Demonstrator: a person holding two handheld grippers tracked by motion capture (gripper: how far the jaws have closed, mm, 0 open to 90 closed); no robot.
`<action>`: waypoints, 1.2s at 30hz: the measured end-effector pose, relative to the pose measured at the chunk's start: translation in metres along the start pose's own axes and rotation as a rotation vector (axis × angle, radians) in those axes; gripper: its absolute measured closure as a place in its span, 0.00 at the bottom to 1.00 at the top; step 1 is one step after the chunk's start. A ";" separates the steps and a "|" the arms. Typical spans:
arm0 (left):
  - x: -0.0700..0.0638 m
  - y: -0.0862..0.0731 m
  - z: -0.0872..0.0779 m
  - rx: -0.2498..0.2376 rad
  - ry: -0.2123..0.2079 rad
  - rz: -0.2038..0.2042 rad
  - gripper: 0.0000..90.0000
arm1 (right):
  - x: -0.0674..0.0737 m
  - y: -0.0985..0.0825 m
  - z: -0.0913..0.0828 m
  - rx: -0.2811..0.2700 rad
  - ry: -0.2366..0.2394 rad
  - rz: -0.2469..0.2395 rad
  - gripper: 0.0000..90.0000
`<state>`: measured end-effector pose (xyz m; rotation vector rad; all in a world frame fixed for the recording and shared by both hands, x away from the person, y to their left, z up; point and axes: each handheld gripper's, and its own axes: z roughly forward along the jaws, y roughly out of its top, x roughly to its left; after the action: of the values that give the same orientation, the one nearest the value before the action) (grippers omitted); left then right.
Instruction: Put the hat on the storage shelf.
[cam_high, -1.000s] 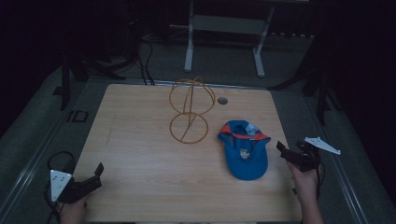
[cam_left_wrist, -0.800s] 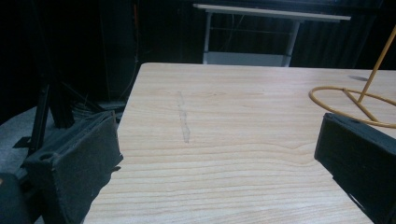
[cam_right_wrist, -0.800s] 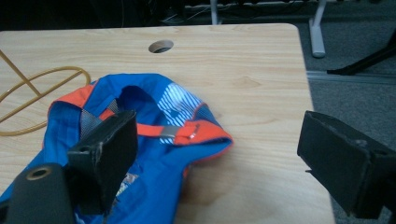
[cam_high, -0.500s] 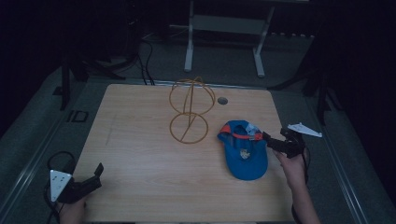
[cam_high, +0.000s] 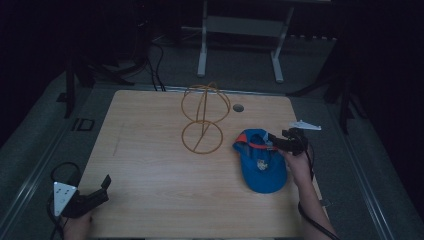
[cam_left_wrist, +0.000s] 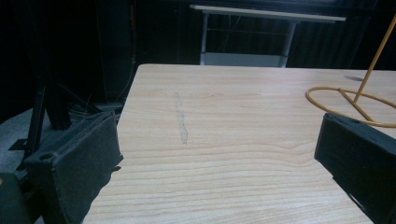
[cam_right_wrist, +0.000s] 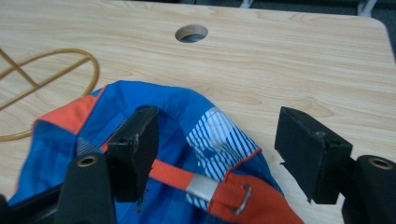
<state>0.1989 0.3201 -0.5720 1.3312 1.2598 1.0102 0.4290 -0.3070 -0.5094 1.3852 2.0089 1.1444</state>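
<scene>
Your light wooden table (cam_high: 150, 170) with a small round hole (cam_high: 238, 107) stands in a dark room on grey floor (cam_high: 45, 150). The blue and orange cloth cap (cam_high: 262, 162) lies near the right edge, beside the yellow wire stand (cam_high: 202, 122). Your right gripper (cam_right_wrist: 215, 154) has just been closing, its jaws apart around the cap's back. Your left gripper (cam_left_wrist: 210, 158) is wide open, holding nothing.

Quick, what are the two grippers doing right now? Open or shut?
Left gripper: open, holding nothing, over the table.
Right gripper: open, fingers just been closing around the cap's back edge, not gripping it.
</scene>
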 end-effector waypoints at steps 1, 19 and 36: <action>0.000 0.000 0.000 0.000 0.000 0.000 0.01 | 0.000 0.000 0.004 0.009 -0.008 -0.004 0.34; 0.001 0.000 0.000 -0.001 0.004 -0.004 0.01 | -0.007 -0.009 0.049 0.194 -0.027 -0.048 0.41; 0.002 0.001 -0.002 0.001 0.047 0.002 0.01 | 0.004 -0.015 0.053 0.251 -0.075 -0.174 0.85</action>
<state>0.1969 0.3225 -0.5711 1.3167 1.2946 1.0476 0.4580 -0.2853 -0.5503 1.3149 2.2273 0.7758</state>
